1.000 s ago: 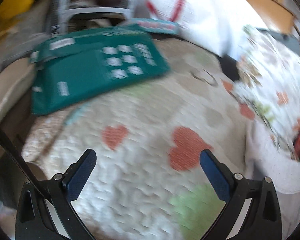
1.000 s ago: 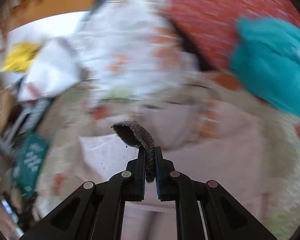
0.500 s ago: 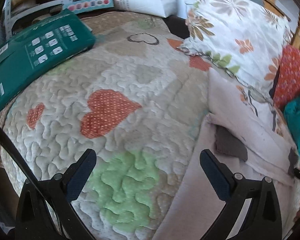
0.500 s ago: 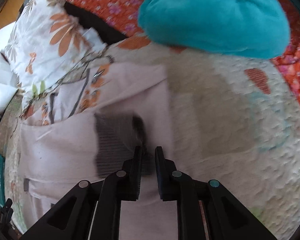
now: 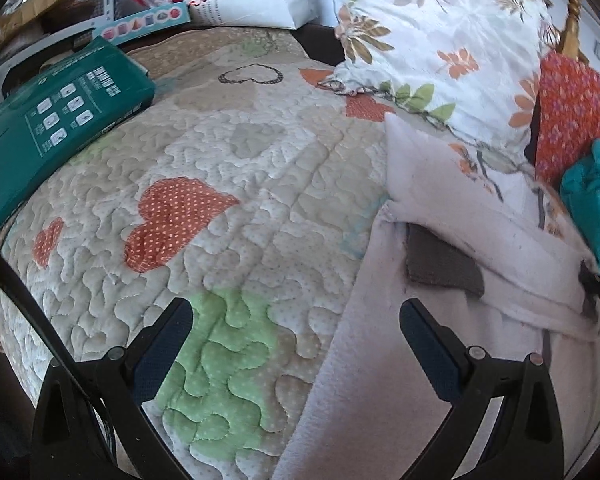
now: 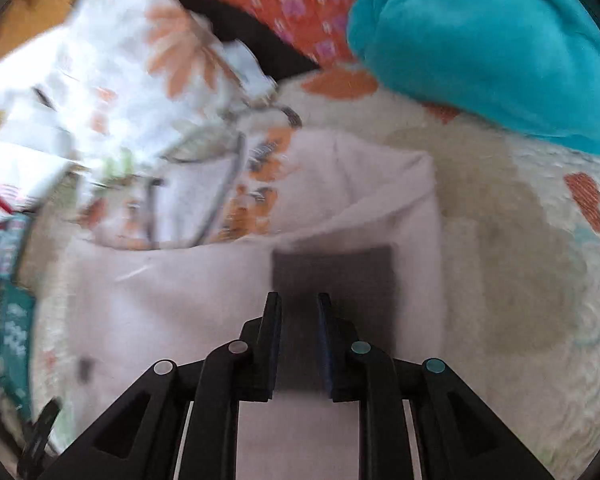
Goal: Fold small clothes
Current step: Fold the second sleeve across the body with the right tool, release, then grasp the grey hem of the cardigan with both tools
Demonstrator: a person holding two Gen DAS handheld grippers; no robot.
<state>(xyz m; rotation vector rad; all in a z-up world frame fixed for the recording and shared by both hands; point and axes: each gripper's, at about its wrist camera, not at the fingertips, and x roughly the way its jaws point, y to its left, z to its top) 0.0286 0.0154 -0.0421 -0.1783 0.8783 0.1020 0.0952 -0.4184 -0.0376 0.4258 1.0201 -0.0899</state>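
My left gripper [image 5: 296,322] hangs over the quilt [image 5: 228,216] with jaws spread wide, gripping nothing. My right gripper [image 6: 298,304] has a narrow gap between its fingers; nothing is pinched, and the tips sit just over the grey cloth [image 6: 334,280] (right view blurred, contact unclear). That cloth lies flat as a rough square on the pale pink garment [image 5: 440,344], near its collar end. The garment's long axis runs from my left gripper toward the floral pillow [image 5: 440,40]. A teal towel [image 6: 480,40] sits beyond; a green package [image 5: 56,128] far left.
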